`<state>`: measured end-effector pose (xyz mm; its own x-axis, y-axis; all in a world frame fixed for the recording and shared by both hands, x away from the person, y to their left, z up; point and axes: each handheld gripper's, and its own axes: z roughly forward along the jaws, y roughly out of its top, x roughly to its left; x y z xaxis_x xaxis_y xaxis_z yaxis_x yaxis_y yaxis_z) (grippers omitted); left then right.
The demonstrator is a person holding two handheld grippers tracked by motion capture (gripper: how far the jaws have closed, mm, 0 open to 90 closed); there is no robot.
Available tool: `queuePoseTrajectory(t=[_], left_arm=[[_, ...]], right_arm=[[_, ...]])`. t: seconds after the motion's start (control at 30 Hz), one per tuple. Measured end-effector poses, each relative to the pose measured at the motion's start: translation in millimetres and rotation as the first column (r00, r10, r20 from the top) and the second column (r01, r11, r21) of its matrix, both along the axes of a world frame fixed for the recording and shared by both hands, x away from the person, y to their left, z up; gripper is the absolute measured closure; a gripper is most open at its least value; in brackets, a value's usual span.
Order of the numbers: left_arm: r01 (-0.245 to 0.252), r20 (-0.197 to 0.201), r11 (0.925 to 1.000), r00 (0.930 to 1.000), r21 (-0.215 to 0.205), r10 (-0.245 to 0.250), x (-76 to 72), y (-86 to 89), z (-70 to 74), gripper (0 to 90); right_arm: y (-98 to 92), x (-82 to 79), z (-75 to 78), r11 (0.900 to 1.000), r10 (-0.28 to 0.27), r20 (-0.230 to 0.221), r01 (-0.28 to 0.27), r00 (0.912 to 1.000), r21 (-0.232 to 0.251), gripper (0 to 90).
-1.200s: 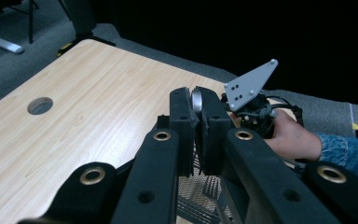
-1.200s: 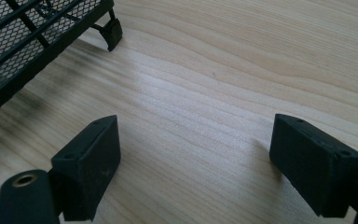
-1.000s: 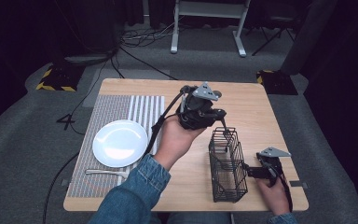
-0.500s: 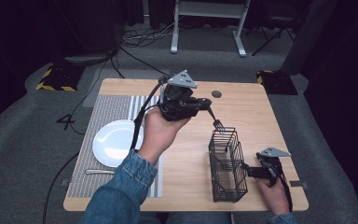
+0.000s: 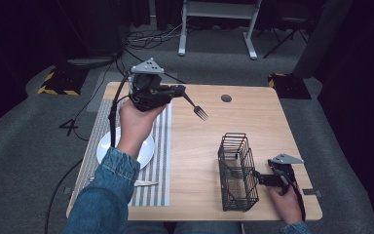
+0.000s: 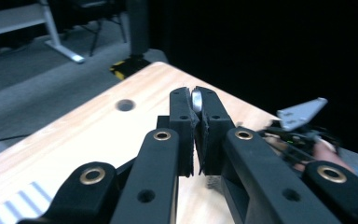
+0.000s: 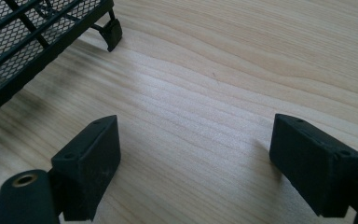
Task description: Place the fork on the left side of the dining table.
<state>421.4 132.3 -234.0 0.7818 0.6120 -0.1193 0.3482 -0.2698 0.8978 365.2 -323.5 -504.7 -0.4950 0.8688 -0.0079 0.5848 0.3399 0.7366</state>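
High view: your left gripper [image 5: 175, 92] has its fingers clamped on a fork's [image 5: 196, 108] handle tip; it could pivot and drop. Right gripper [image 5: 265, 179] fingers gape beside the basket [image 5: 237, 171].

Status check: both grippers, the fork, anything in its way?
Left gripper shut on fork, held above table. Right gripper open beside basket. Nothing in the way.

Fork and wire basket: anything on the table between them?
Nothing. In the high view, bare wood separates the fork, held up by the left claw, from the wire basket.
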Motion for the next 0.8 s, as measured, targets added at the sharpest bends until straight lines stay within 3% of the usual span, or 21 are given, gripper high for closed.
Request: queuePoseTrajectory(t=[0.2,0.37,0.53,0.8], left_arm=[[-0.060,-0.011,0.9982,0.9982,0.003,0.060,23.3,22.0,-10.5,86.4],[-0.087,-0.019,0.9961,0.9960,0.015,0.087,34.9,36.2,-20.5,86.4],[-0.113,-0.023,0.9935,0.9933,-0.001,0.113,45.9,54.8,-31.4,86.5],[-0.176,-0.072,0.9841,0.9821,-0.023,0.174,66.5,84.2,-54.3,86.4]], right_arm=[[-0.2,0.6,0.1,1.000,-0.003,-0.002,0.003,1.0000,0.005,17.0],[-0.4,1.0,0.0,1.000,-0.004,0.000,0.004,1.0000,0.003,17.0],[-0.2,1.2,0.0,1.000,-0.007,0.000,0.007,1.0000,0.002,17.0],[0.3,1.5,0.0,1.000,-0.012,0.001,0.012,0.9999,0.003,17.0]])
